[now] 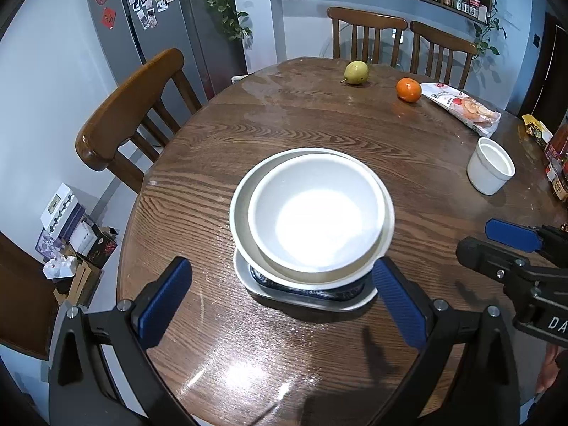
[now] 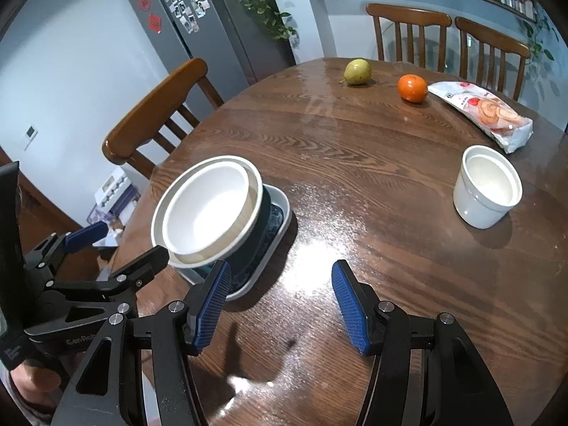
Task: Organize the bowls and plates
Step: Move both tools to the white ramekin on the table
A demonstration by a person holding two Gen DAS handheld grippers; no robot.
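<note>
Above wooden table (image 1: 220, 149), left gripper (image 1: 280, 305) angled down, jaws wide, empty, near stacked bowls (image 1: 312, 209); right gripper (image 2: 280, 309) half-spread, empty.

a pear (image 1: 356, 72), an orange (image 1: 409, 89) and a snack bag (image 1: 461, 105) lie along the table's (image 1: 319, 135) far edge.

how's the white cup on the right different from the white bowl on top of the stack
The white cup is tall, straight-walled and narrow; the top white bowl is wide and shallow. The cup stands alone on the table; the bowl is nested in a stack on a patterned plate and sits tilted. Both are white, empty and open side up.
</note>
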